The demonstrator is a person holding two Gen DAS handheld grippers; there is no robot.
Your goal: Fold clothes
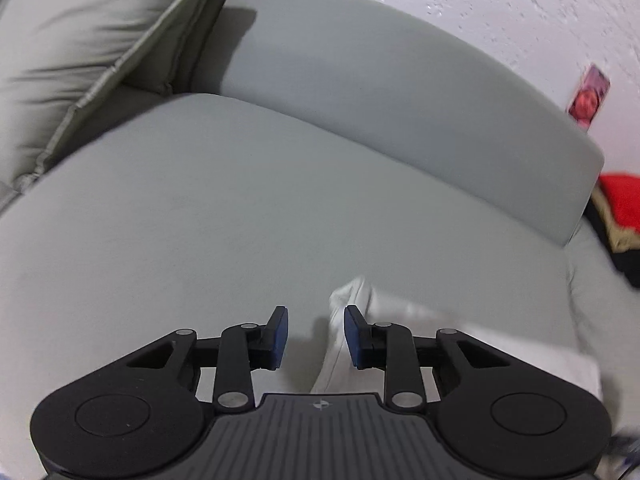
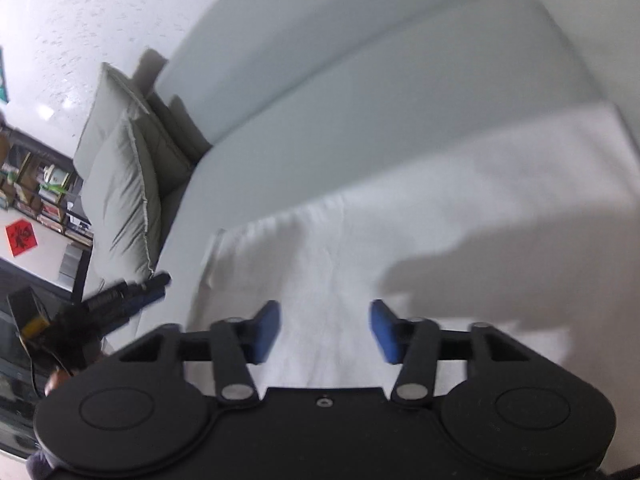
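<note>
A white garment (image 2: 440, 216) lies spread flat on the grey sofa seat (image 1: 200, 220). My right gripper (image 2: 326, 332) hovers over its near part, jaws open, blue pads apart with only cloth below them. In the left wrist view a bunched corner of the same white garment (image 1: 384, 300) lies just beyond the right-hand pad. My left gripper (image 1: 316, 338) is open, a clear gap between its pads, and the cloth's edge runs underneath that gap. The left gripper (image 2: 132, 300) also shows blurred at the garment's left side in the right wrist view.
The sofa backrest (image 1: 380, 92) rises behind the seat. Pale cushions (image 1: 80, 40) lean at the left end, the same cushions (image 2: 120, 184) in the right wrist view. A red and black bundle (image 1: 620, 200) sits past the backrest's right end. A bookshelf (image 2: 36, 188) stands far left.
</note>
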